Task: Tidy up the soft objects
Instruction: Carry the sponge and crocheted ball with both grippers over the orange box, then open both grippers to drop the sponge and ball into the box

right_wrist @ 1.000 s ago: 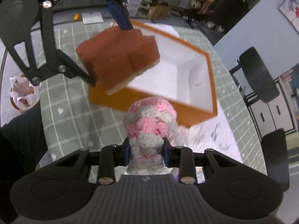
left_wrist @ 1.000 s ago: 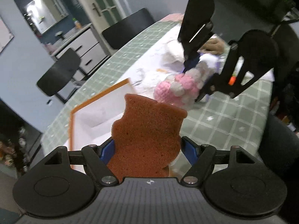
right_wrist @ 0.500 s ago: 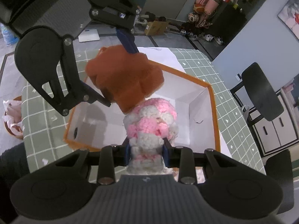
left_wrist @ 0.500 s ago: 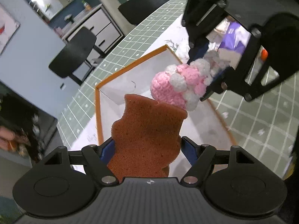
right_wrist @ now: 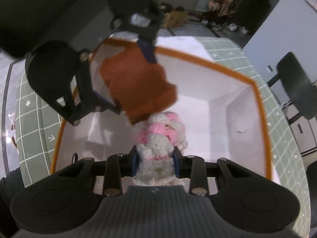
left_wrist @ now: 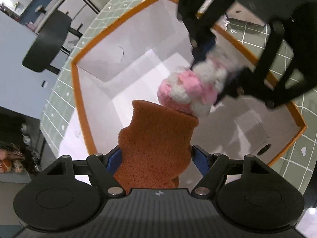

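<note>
- Orange-rimmed box (left_wrist: 79, 99), white inside, lies open beneath both my claws on the green checked tablecloth (right_wrist: 277, 107).
- Brown sponge (left_wrist: 156, 142) sits clamped in my left claw (left_wrist: 156, 158), over the box.
- Pink-and-white crochet toy (right_wrist: 158, 138) is pinched in my right claw (right_wrist: 156, 164), just beside the sponge.

No words, brand names or numbers I can read — not on my grippers, not on the box. The only marks are small white signs printed on the green tablecloth (left_wrist: 303, 150) — a heart (left_wrist: 304, 150), an arrow (right_wrist: 52, 138) — and no lettering.
</note>
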{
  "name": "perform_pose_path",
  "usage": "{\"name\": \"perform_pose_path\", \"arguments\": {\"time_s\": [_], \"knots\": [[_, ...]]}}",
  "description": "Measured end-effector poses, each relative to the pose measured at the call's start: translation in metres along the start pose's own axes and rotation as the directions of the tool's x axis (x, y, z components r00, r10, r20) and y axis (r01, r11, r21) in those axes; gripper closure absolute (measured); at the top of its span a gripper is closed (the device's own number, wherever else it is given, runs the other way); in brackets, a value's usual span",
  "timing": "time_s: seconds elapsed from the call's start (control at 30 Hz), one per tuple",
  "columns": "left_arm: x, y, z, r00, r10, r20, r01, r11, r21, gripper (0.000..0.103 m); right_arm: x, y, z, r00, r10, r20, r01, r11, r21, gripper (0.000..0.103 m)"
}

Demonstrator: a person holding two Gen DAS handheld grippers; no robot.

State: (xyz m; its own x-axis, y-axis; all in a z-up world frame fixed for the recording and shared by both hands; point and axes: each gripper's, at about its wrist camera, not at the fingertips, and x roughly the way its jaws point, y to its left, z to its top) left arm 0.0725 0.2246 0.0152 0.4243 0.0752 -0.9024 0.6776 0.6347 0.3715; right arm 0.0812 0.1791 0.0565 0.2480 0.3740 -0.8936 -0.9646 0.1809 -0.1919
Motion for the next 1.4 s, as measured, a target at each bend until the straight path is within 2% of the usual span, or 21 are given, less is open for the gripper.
{"name": "perform_pose_path", "arguments": {"time_s": [0.2,0.37,0.63,0.9,1.07,1.4], "knots": [[0.015,0.002,-0.004,0.999,-0.038,-0.039,0.038,0.999,0.009,0.017,0.025,0.006,0.005,0.998,0.033,-0.047,-0.034,0.999,-0.009,0.07],[0.031,0.004,-0.008,0.993,-0.1,-0.07,0.1,0.995,-0.002,0.017,0.039,0.008,0.007,0.994,0.06,-0.089,-0.061,0.998,-0.01,0.069],[0.041,0.007,-0.016,0.979,-0.162,-0.125,0.159,0.987,-0.036,0.015,0.056,0.011,0.009,0.985,0.115,-0.13,-0.116,0.993,-0.003,0.06],[0.037,0.009,-0.017,0.98,-0.142,-0.14,0.14,0.99,-0.025,0.011,0.057,0.004,0.014,0.983,0.131,-0.126,-0.129,0.991,0.026,0.047],[0.038,0.01,-0.008,0.978,-0.14,-0.155,0.136,0.99,-0.038,0.01,0.053,-0.007,0.021,0.986,0.122,-0.11,-0.119,0.992,0.037,0.046],[0.011,0.037,-0.001,0.994,-0.101,-0.033,0.095,0.983,-0.158,0.007,0.03,-0.007,0.015,0.997,0.068,-0.046,-0.066,0.996,0.055,0.046]]}}
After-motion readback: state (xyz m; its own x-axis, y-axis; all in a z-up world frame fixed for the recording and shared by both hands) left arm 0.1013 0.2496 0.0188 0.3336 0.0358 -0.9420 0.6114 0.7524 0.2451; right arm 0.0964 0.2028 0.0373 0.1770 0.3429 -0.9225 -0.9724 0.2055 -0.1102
